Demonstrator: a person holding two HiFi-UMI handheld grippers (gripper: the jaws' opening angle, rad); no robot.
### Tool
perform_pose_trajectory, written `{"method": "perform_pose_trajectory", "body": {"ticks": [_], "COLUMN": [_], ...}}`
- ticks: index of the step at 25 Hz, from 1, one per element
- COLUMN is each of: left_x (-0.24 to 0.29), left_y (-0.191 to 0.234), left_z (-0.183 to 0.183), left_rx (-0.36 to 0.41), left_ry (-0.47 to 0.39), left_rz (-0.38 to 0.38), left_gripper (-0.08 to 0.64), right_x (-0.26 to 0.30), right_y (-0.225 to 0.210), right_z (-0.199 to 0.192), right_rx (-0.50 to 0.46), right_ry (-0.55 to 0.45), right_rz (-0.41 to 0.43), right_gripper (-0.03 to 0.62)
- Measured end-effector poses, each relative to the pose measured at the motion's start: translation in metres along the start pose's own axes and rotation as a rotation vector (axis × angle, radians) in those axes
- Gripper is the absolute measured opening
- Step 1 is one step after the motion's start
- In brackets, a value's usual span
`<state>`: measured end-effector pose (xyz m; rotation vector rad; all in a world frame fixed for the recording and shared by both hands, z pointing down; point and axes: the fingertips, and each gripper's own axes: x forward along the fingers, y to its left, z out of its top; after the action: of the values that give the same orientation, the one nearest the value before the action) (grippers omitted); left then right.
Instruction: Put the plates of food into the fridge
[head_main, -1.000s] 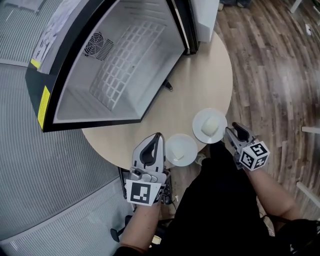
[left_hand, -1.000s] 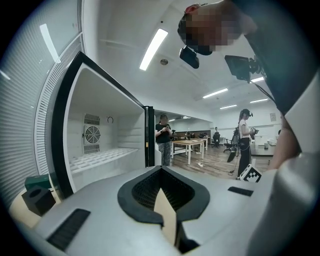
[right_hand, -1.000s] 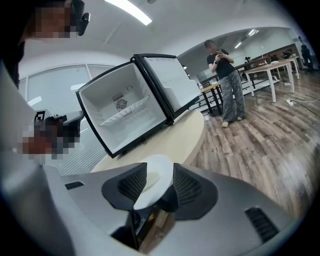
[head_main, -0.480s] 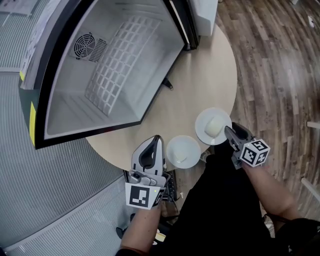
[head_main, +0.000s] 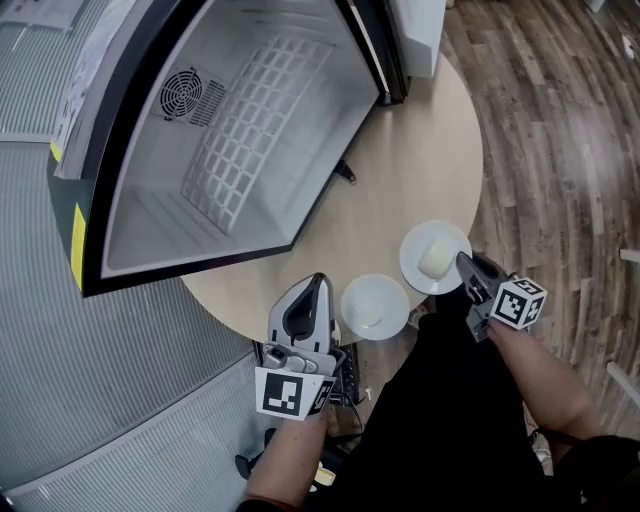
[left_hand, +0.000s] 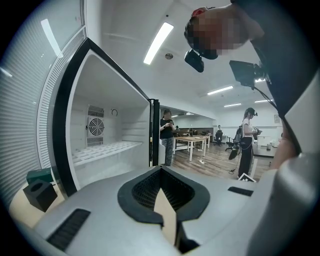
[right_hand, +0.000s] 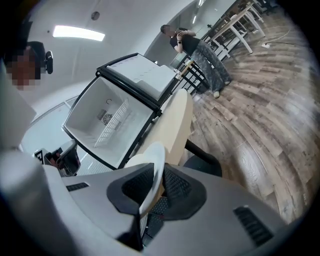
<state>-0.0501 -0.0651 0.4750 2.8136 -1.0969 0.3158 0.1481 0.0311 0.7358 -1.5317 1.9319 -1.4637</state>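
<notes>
Two plates sit on the round desk (head_main: 400, 190) in the head view: the left plate (head_main: 388, 290) at the near edge and the right plate (head_main: 418, 245) just beside it, each carrying a pale lump of food. The open fridge (head_main: 150, 225) stands on the far left of the desk, well apart from both plates, with a white wire shelf (head_main: 250, 140) and a fan (head_main: 185, 88) inside. The left gripper (head_main: 318, 283) hovers just left of the left plate without touching it. The right gripper (head_main: 463, 262) is at the near rim of the right plate. Only this view shows both plates and both grippers at once. In the left gripper view the left gripper (left_hand: 160, 169) has its jaws together with nothing between them. No plate shows here, only the fridge (left_hand: 110, 150) ahead and people (left_hand: 167, 135) standing far back in the room. In the right gripper view the right gripper (right_hand: 156, 172) is closing, with the thin white rim of the right plate (right_hand: 154, 160) edge-on between the pads, which are against it. That detail is too small to read from the head view. Beyond it are the desk (right_hand: 177, 125), the fridge (right_hand: 110, 120) and the wood floor (right_hand: 260, 115).
</notes>
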Motion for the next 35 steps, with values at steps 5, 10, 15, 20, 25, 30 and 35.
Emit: {"method": "perform_pose_trajectory", "body": {"ticks": [5,10,15,20,25,30,35], "left_x": [-0.008,-0.017,-0.028,-0.043,-0.061,-0.084,-0.105], "left_y": [0.006,0.009,0.015,0.023,0.031,0.034,0.038], "left_z": [0.009,0.02,0.036,0.052,0.064,0.074,0.084], "left_rx": [0.006,0.006,0.019,0.024,0.01,-0.002,-0.002], "left_ry": [-0.018,-0.036,-0.066,-0.099,-0.129,-0.161,-0.202], "left_rz": [0.016,0.023,0.036,0.054,0.087,0.111,0.126], "left_gripper": [0.002,0.002,0.002,0.002,0.002,0.002,0.002], "right_x": [-0.002,-0.006,-0.013,-0.017,-0.014,-0.015,-0.011], "right_y": [0.009,0.017,0.02,0.036,0.072,0.116,0.16], "right_z": [0.007,0.012,0.018,0.032,0.051,0.069,0.084], "right_rx": [0.104,0.131,0.164,0.189,0.218,0.212,0.21], "right_ry": [-0.036,-0.036,-0.053,-0.083,-0.112,-0.146,-0.183], "right_rz": [0.034,-0.005,-0.048,-0.054,0.027,0.146,0.273], "right_gripper": [0.028,0.018,0.018,0.018,0.018,0.018,0.018]}}
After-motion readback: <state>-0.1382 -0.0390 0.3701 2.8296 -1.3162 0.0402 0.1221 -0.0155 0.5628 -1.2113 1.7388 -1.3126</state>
